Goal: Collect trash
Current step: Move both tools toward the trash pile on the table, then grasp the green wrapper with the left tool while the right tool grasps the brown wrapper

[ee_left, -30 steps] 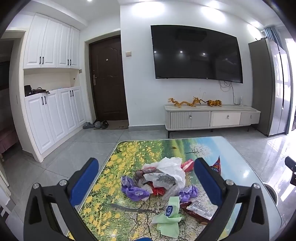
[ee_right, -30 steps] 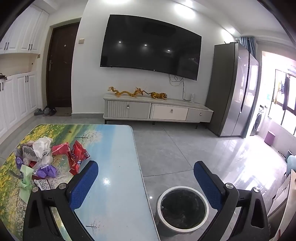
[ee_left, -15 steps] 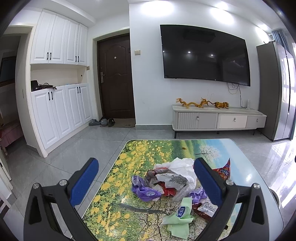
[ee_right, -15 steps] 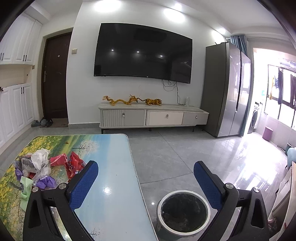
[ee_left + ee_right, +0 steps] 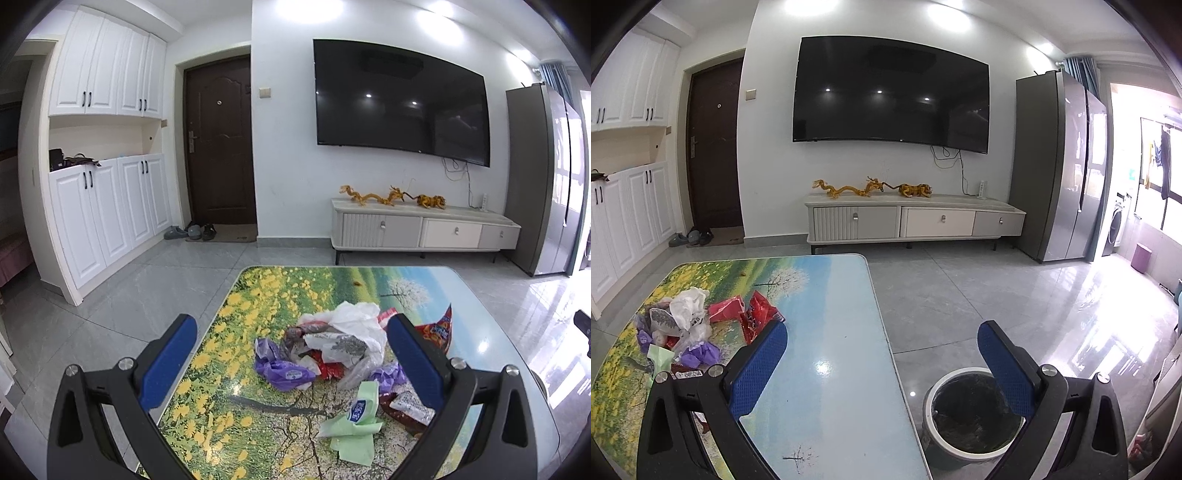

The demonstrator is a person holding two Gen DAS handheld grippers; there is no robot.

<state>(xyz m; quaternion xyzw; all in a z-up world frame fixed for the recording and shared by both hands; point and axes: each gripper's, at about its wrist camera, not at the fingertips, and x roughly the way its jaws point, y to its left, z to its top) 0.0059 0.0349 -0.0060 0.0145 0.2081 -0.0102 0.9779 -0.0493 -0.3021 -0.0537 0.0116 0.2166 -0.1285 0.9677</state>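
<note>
Trash pile [image 5: 332, 354] on counter [image 5: 258, 295], 12 o'clock of left claw [image 5: 291, 354]; right claw [image 5: 882, 354] above bin [image 5: 971, 413]. Both claws spread, empty.

1. The left claw [image 5: 291, 354] had two black plastic arms, each angular and cut through with a triangular opening.
2. Its fingers [image 5: 168, 360] were faced with blue pads of dimpled, mesh-like texture.
3. Silver round-headed screws sat on the black arms behind each pad.
4. The right claw [image 5: 882, 352] was of the same build: black frame, blue textured pads [image 5: 1004, 367], silver screws, triangular cut-outs.
</note>
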